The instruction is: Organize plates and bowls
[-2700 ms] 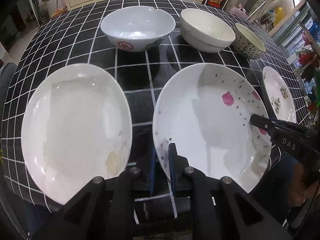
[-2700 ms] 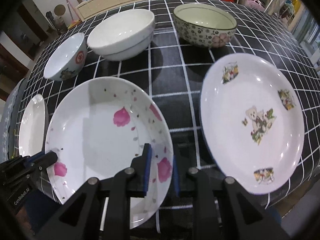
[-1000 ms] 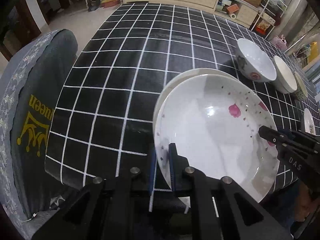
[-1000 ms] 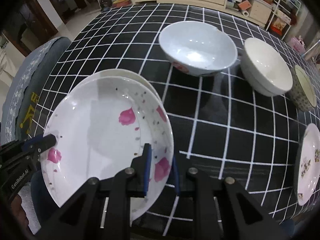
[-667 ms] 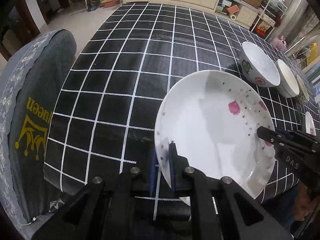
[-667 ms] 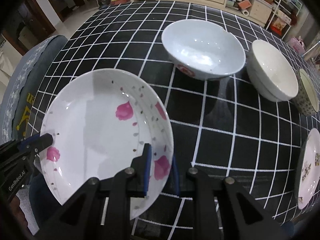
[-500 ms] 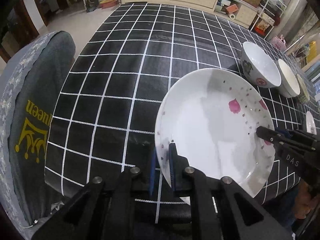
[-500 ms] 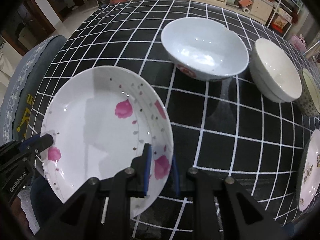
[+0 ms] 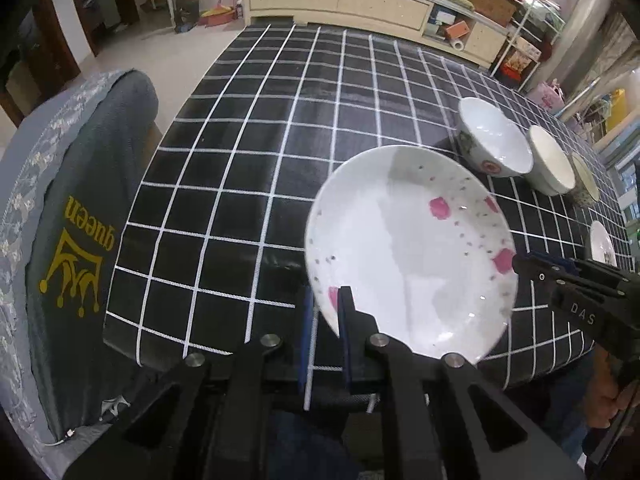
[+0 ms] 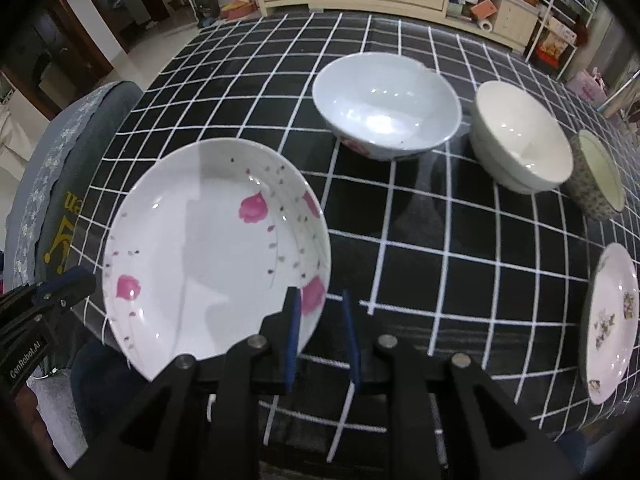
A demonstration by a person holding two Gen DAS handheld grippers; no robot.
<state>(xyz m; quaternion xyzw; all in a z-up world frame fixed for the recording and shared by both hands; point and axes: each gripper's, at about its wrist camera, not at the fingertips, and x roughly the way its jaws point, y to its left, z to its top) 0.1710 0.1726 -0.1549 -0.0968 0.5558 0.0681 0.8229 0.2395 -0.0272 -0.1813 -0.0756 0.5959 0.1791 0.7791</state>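
Far left, a grey chair [image 9: 76, 216] at the checked tabletop [image 9: 256, 128]. The left tongs [image 9: 324, 300] are clamped on the near rim of the rose plate [image 9: 404, 248], which sits near the front edge of the tabletop. On the plate's other side the right tongs [image 10: 318, 304] have just been opening; their blue pads stand apart and the rim looks clear of them. Further right: a white bowl [image 10: 384, 108], a cream bowl [image 10: 520, 136], a flowered bowl [image 10: 596, 176], then a second plate [image 10: 612, 316].
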